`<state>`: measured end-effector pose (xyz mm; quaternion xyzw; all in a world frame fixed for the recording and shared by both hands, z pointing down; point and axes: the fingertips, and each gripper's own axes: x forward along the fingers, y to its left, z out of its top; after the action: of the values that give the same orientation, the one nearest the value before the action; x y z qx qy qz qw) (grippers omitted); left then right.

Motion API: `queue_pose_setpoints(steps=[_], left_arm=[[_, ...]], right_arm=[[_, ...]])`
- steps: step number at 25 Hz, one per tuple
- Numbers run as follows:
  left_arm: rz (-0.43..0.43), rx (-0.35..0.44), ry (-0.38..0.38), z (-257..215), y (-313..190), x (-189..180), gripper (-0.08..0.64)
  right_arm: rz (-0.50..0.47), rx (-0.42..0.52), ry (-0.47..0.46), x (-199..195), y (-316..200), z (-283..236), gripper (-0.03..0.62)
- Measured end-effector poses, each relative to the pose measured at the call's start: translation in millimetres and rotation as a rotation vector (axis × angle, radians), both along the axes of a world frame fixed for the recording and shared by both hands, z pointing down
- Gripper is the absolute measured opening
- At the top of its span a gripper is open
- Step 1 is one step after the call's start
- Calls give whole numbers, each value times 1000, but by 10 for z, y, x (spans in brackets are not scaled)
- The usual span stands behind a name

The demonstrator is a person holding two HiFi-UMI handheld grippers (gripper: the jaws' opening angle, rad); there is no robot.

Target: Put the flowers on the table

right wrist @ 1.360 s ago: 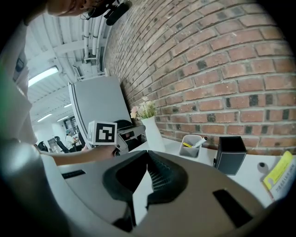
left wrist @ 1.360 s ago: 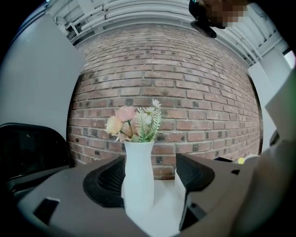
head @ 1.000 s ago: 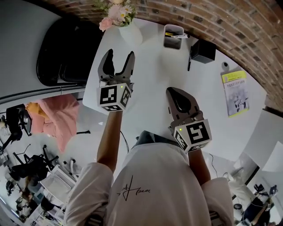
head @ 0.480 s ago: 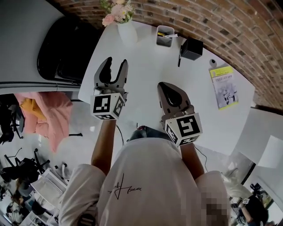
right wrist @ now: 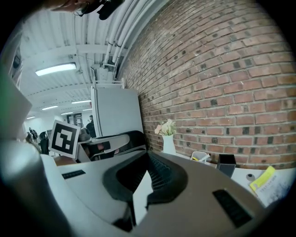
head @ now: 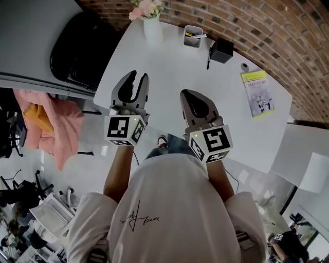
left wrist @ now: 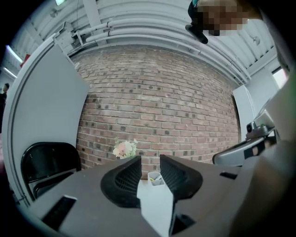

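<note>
Nearest me, my left gripper (head: pixel 138 76) holds nothing: its jaws have just been closing and now stand a narrow slit apart with nothing caught between them. My right gripper (head: pixel 187 95), just beside it, is clenched tip to tip and is also empty. Both hang over the near part of the white table (head: pixel 169 67), which is bare here. Further on, toward the brick wall, stand a small pen cup (head: pixel 193 37) and a black box (head: pixel 222 50), with a yellow leaflet (head: pixel 258 92) off to the right. Farthest away, at the table's far left corner, the flowers (head: pixel 146 7) sit upright in a white vase (head: pixel 153 30), well apart from both grippers. I judge the bouquet is already where the task wants it, so doing this step well means leaving it alone and not sweeping a gripper toward the cup or the vase. If I had to shift the vase, I'd open the left jaws wide first and take it by the body, not the stems. A tall, narrow vase so near the corner looks likely to tip.
</note>
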<state>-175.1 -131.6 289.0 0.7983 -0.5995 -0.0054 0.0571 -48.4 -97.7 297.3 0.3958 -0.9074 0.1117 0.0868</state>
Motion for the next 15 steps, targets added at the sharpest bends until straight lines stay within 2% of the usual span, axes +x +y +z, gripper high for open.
queue_pose_setpoints(steps=[7, 12, 15], left_arm=[[10, 21, 21, -130, 513, -92, 117], [-23, 32, -17, -155, 768, -184, 106], [-29, 35, -5, -159, 858, -259, 106]], right_arm=[[-13, 28, -4, -160, 440, -137, 25], [-6, 40, 9, -212, 679, -207, 25], [-7, 45, 20, -276, 766, -235, 25]])
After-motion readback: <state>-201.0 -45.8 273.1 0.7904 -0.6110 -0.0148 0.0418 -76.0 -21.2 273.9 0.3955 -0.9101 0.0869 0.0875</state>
